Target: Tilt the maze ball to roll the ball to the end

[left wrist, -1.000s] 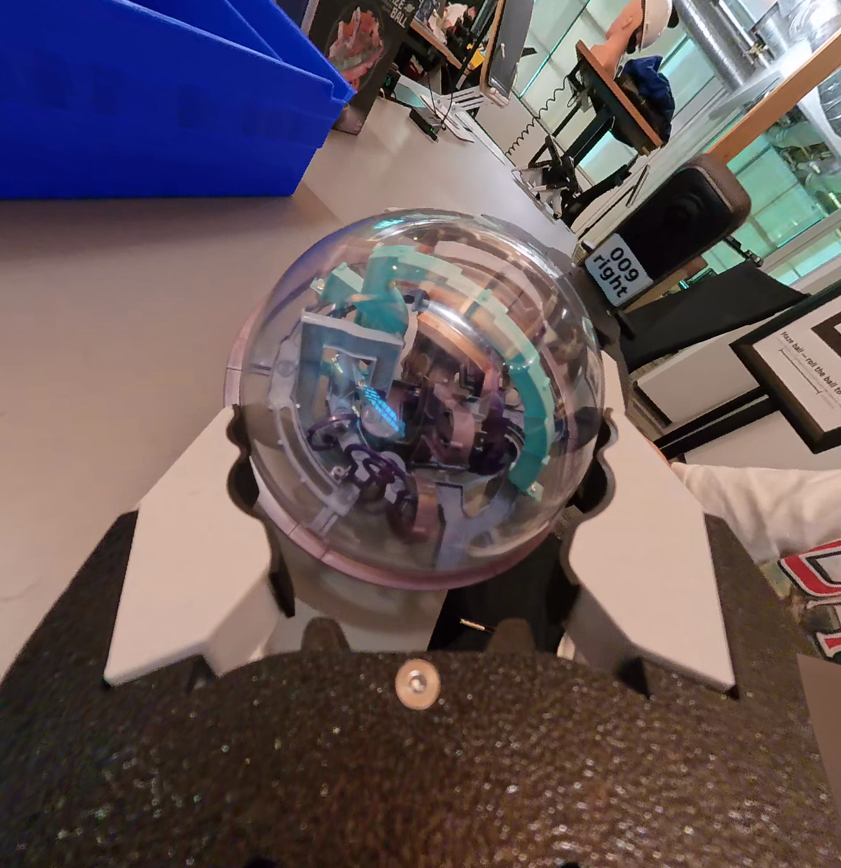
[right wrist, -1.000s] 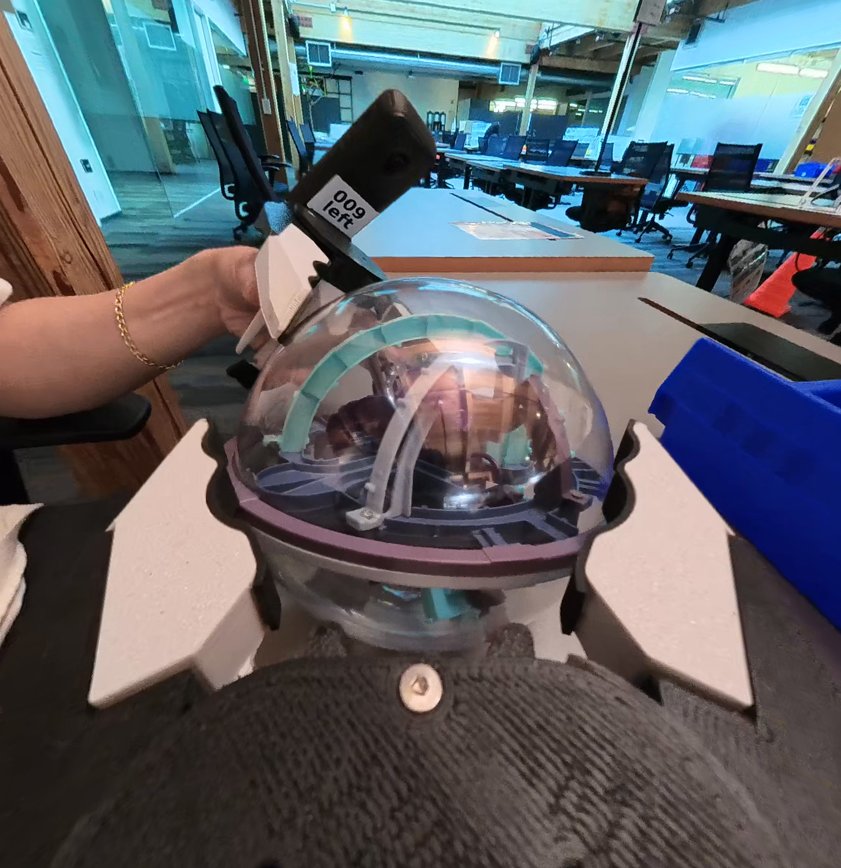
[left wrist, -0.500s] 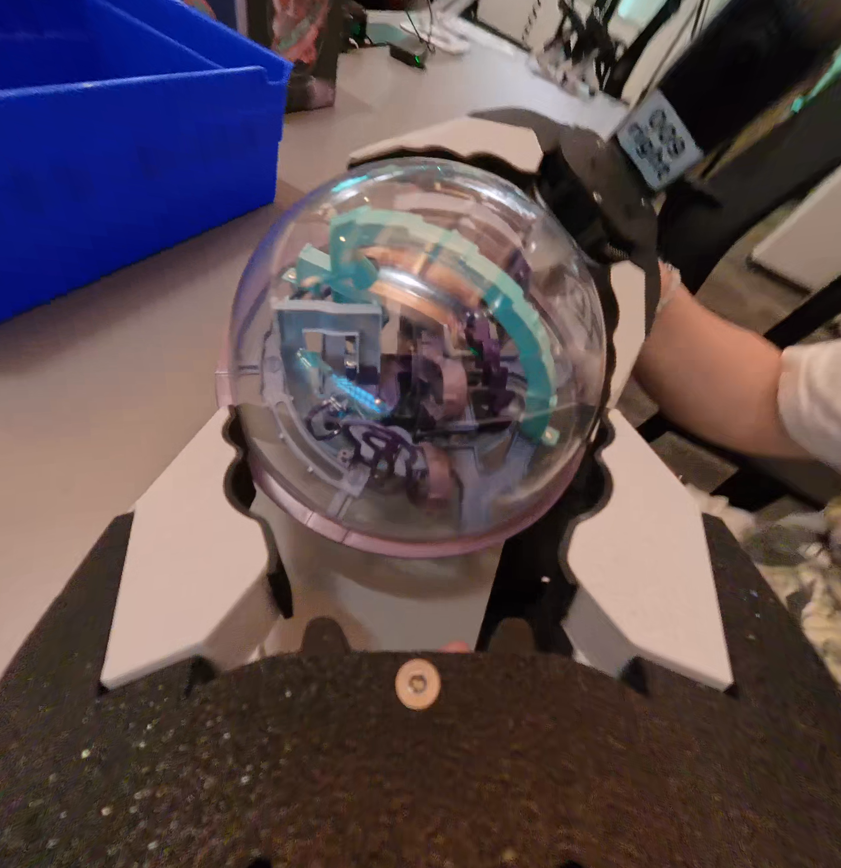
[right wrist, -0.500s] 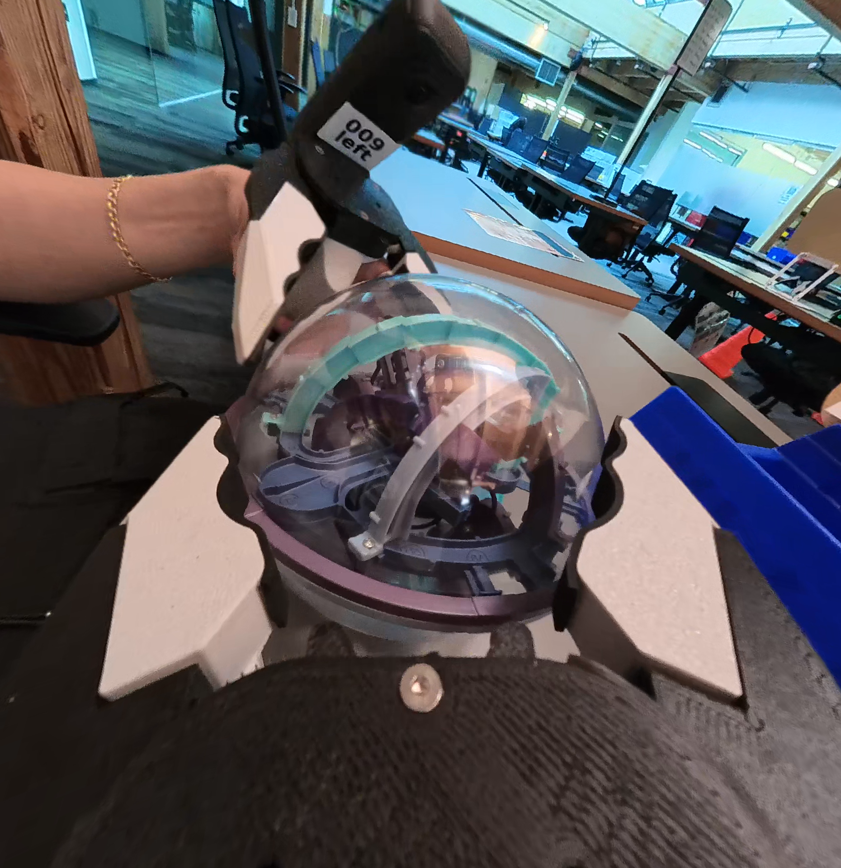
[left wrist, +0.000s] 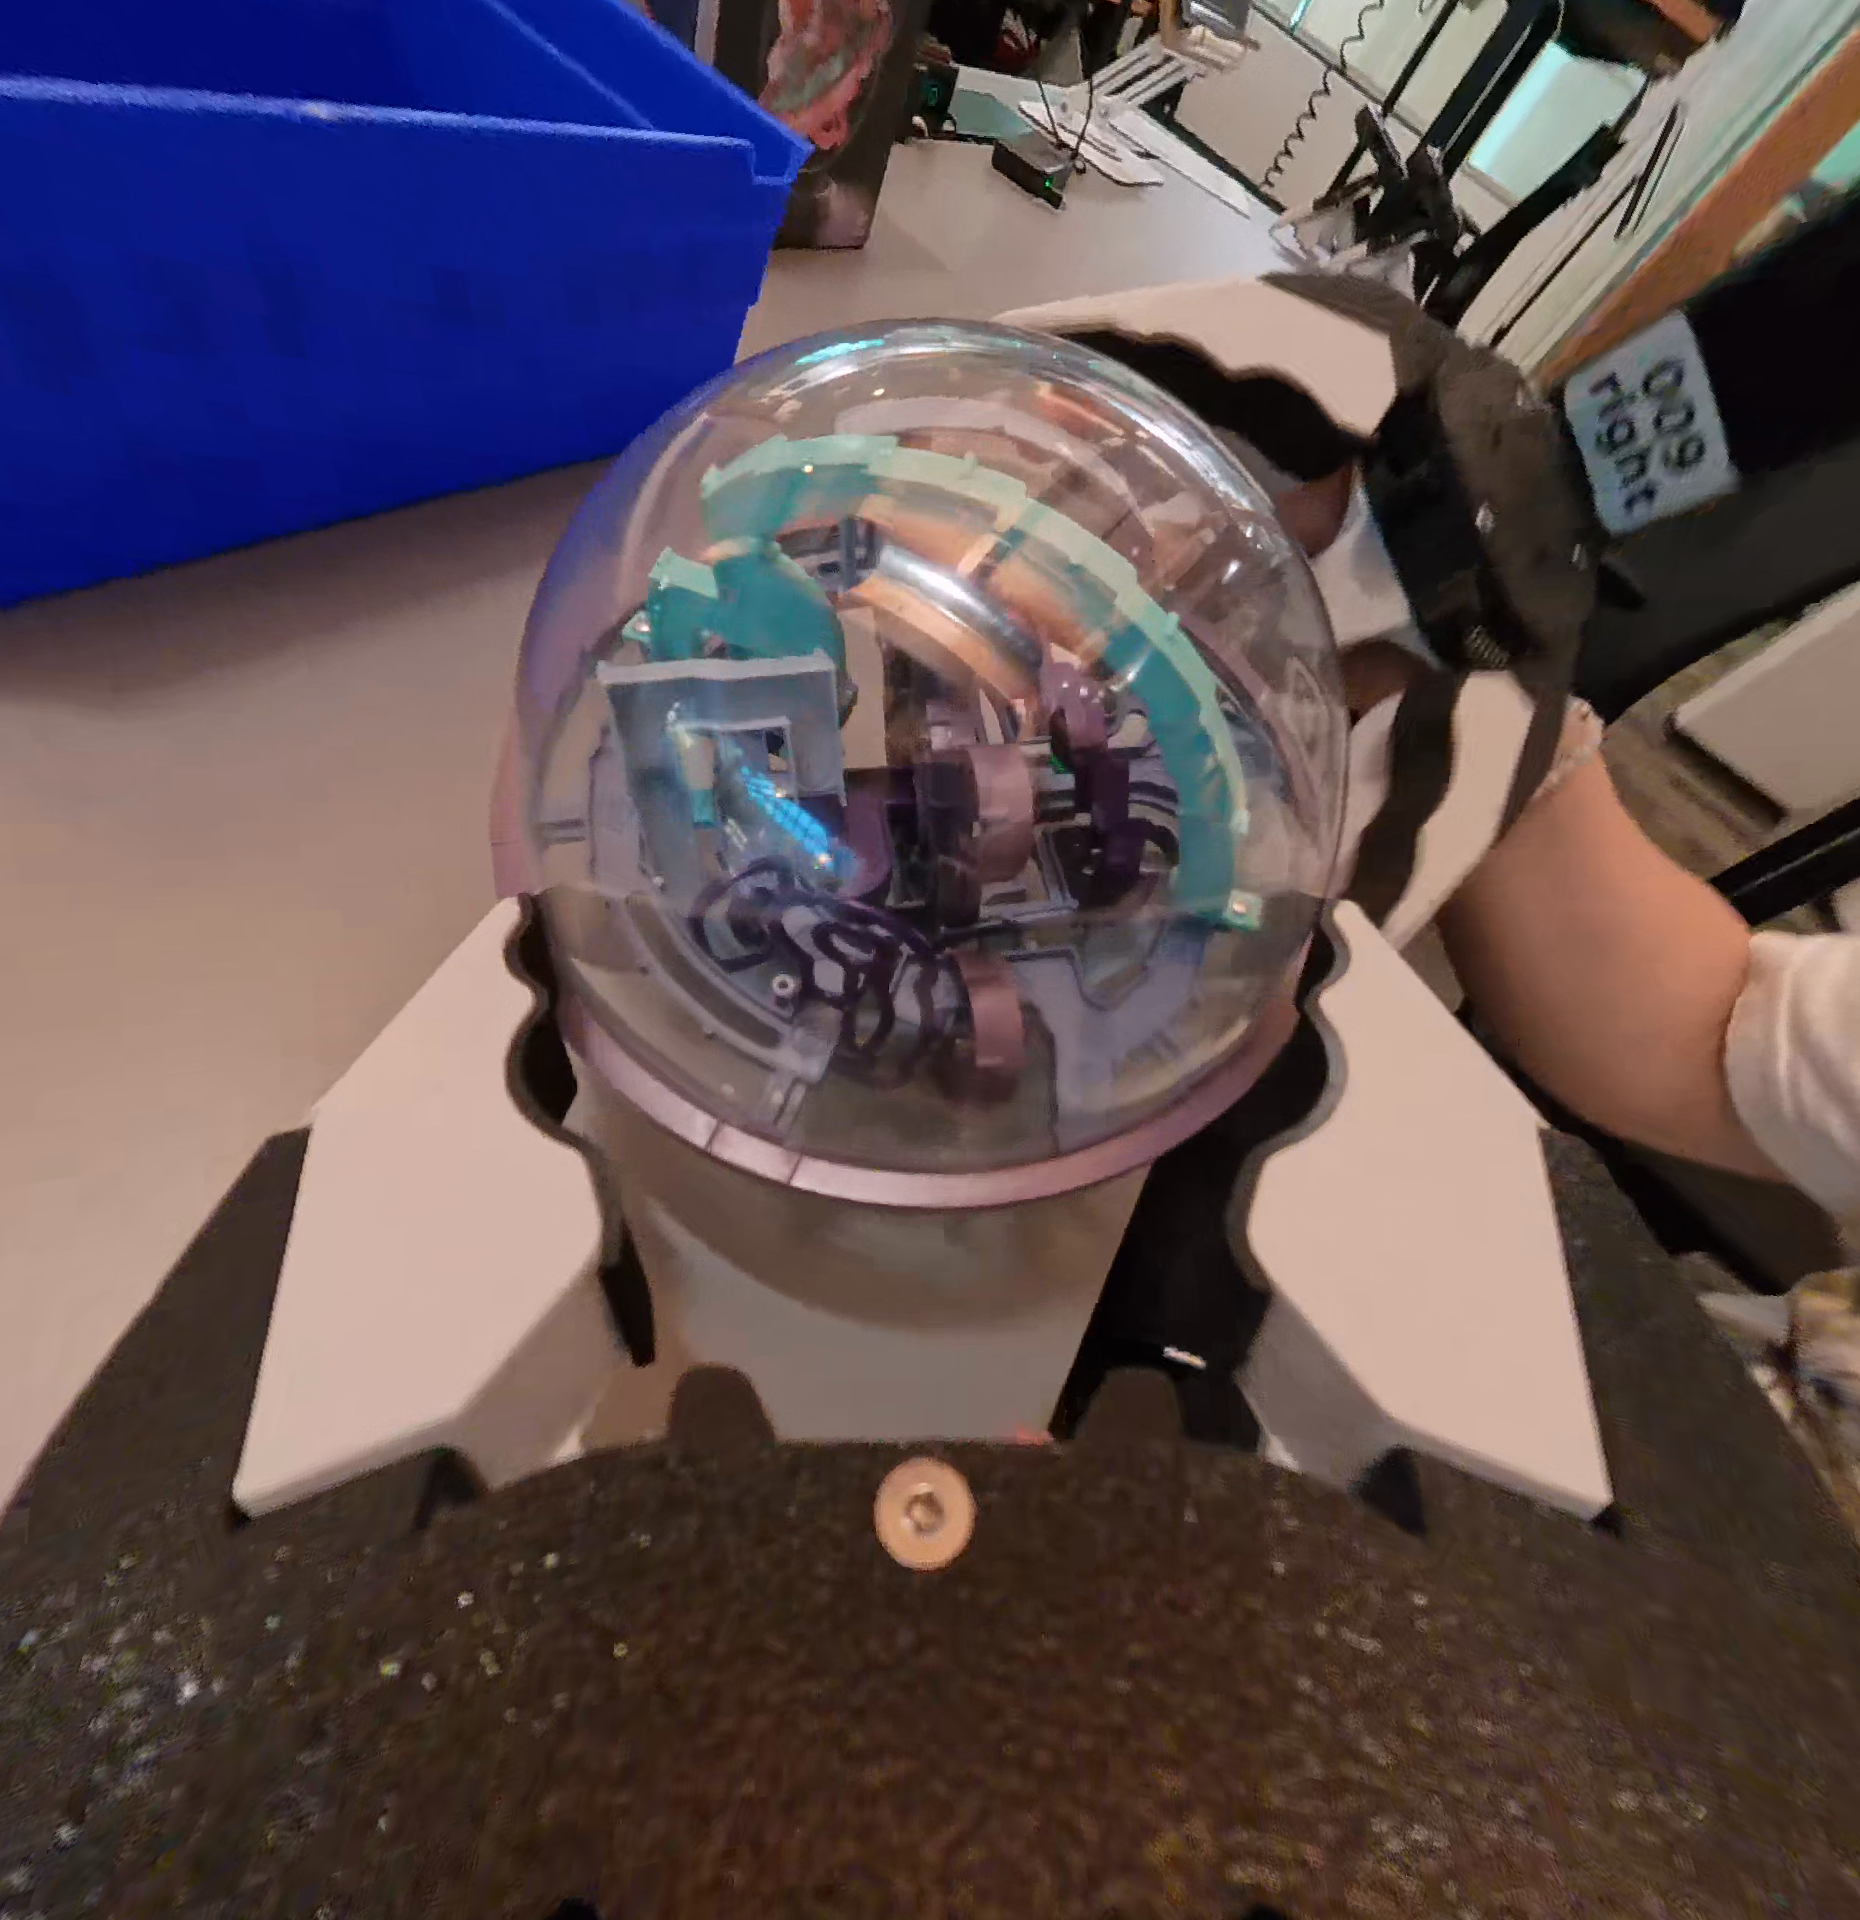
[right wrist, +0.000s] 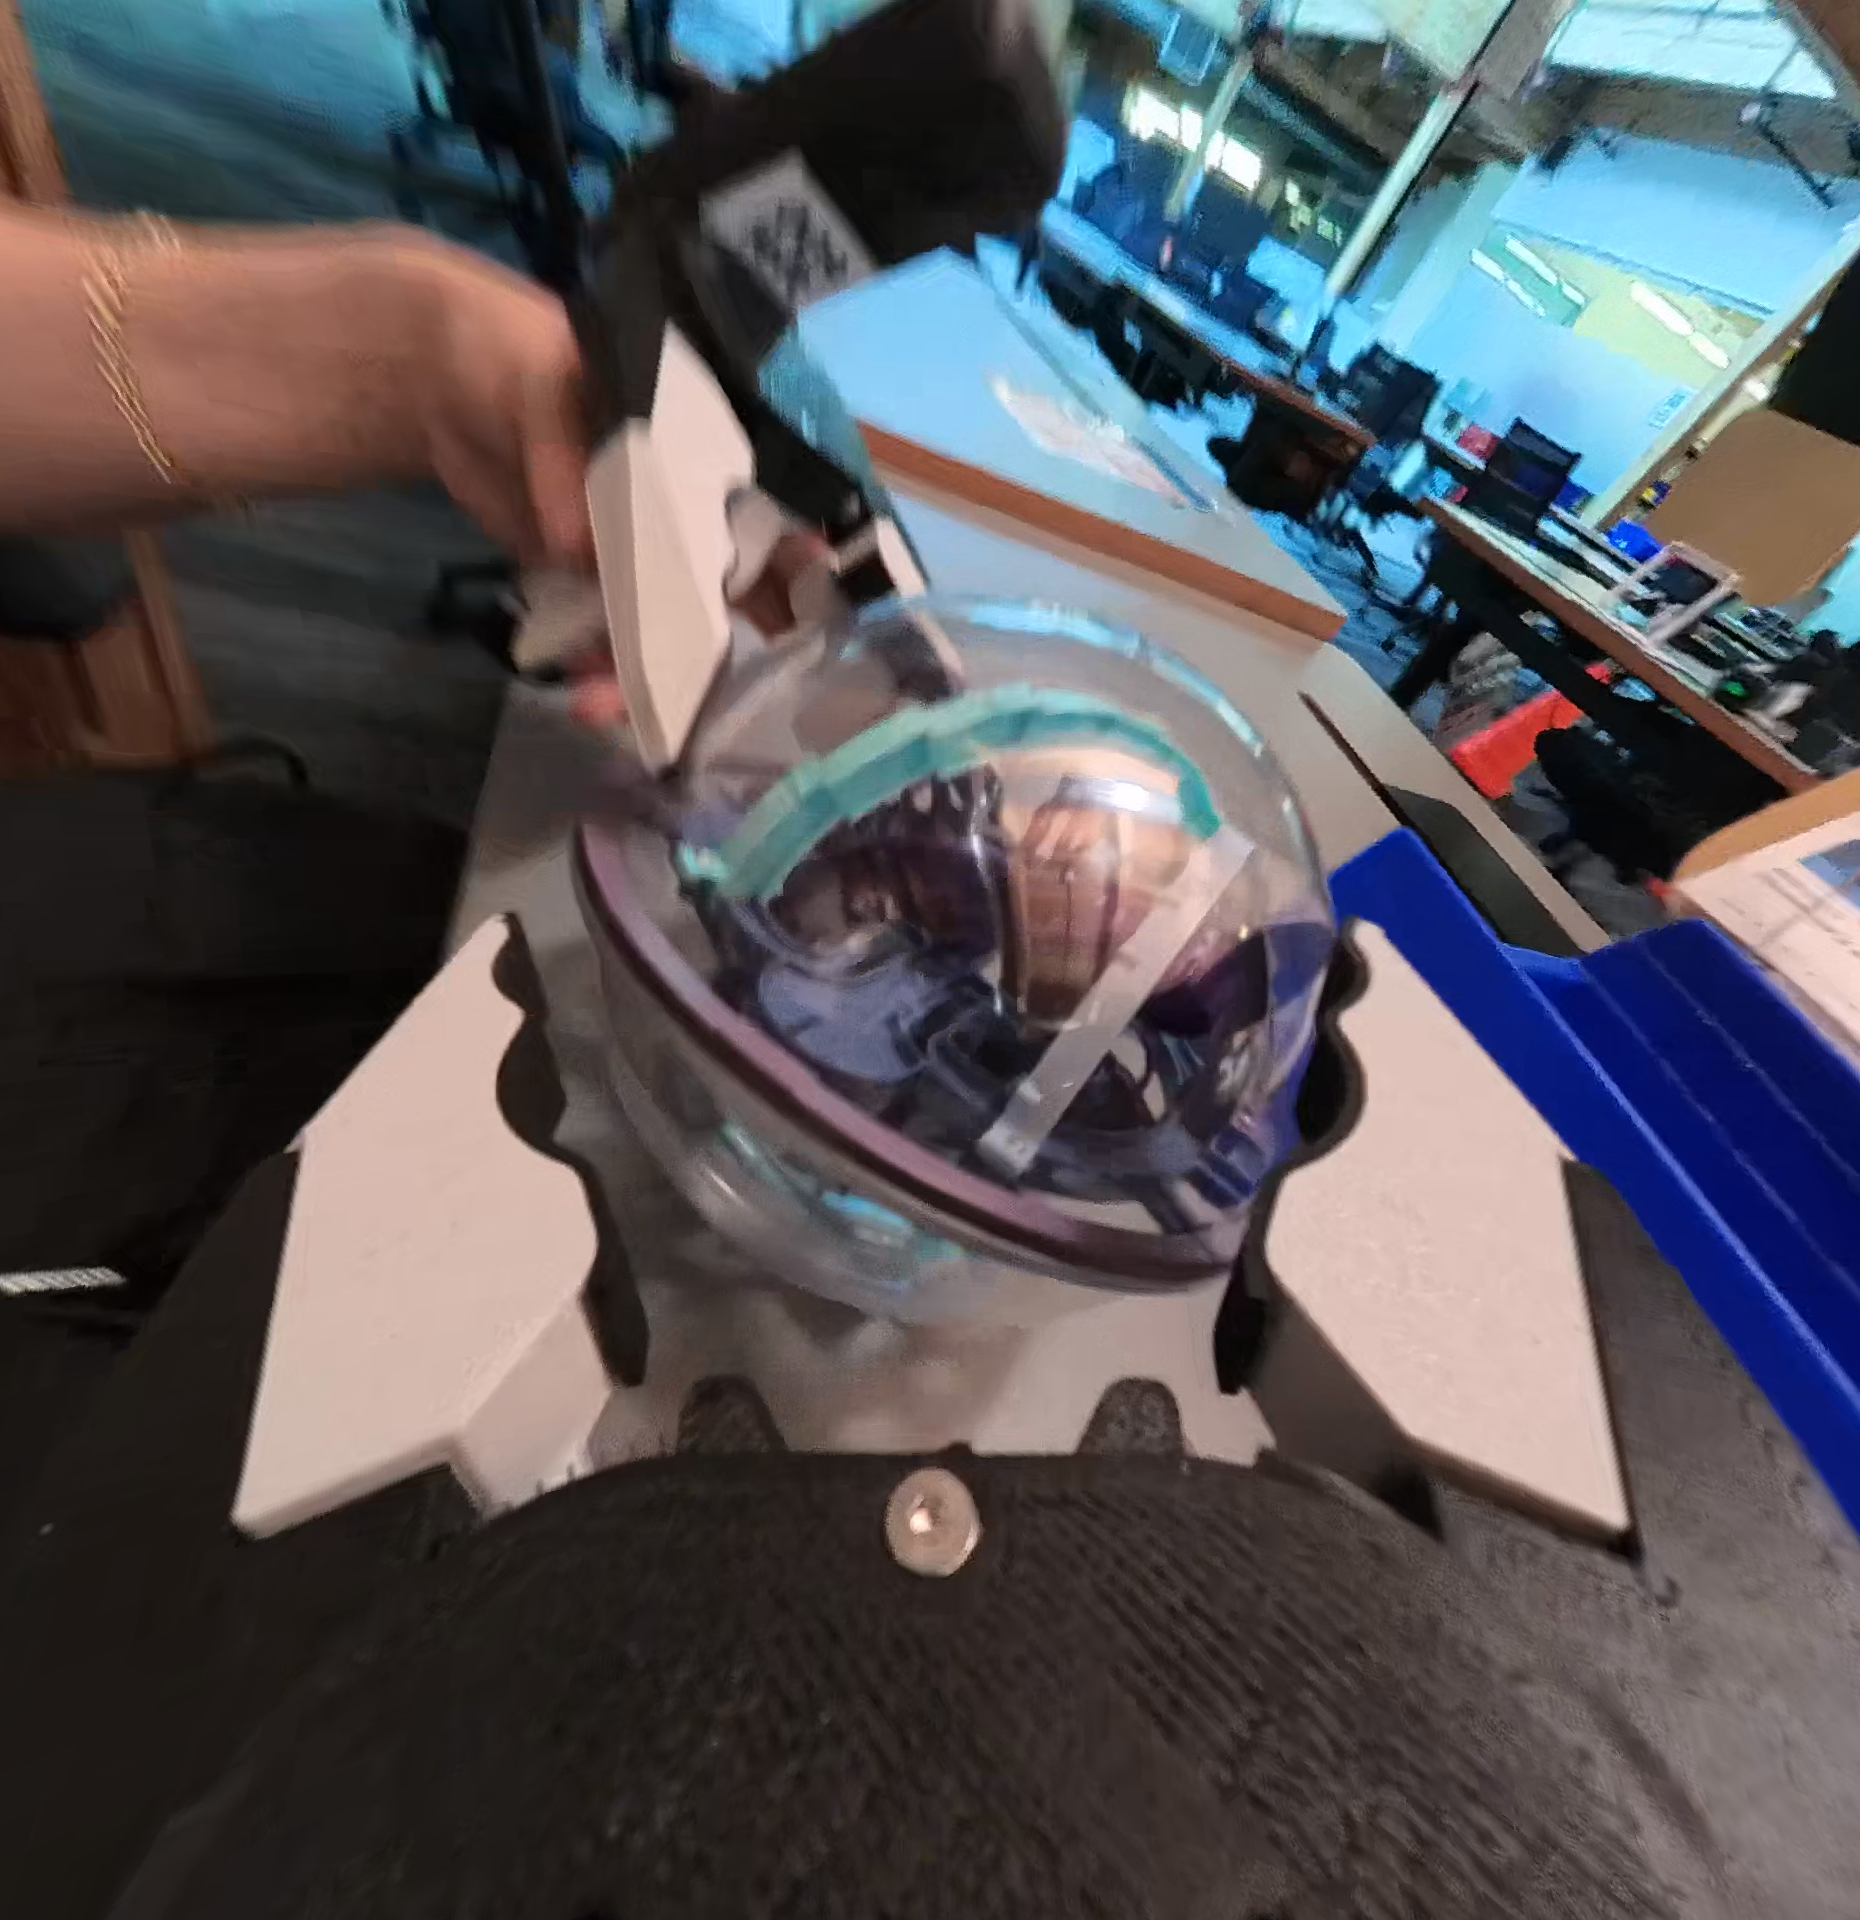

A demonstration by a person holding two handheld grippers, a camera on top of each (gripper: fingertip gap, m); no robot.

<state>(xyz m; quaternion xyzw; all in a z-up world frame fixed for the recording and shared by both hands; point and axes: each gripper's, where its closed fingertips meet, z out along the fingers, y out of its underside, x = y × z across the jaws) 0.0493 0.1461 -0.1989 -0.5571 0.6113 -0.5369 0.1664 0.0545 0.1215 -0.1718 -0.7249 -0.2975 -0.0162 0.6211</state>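
Here both tongs, left (left wrist: 926, 997) and right (right wrist: 931, 1049), spread wide, clamp the clear maze ball (left wrist: 926, 727)

The tabletop (left wrist: 230, 727) under my work is a plain pale grey-beige surface. A blue bin (left wrist: 334, 260) stands on it to my left, and in my right wrist view the same bin (right wrist: 1684, 1091) sits at its right side. Behind the bin a dark box (left wrist: 832, 114) stands upright. Farther back lie a small black device (left wrist: 1030, 166) and some white papers (left wrist: 1102, 94).
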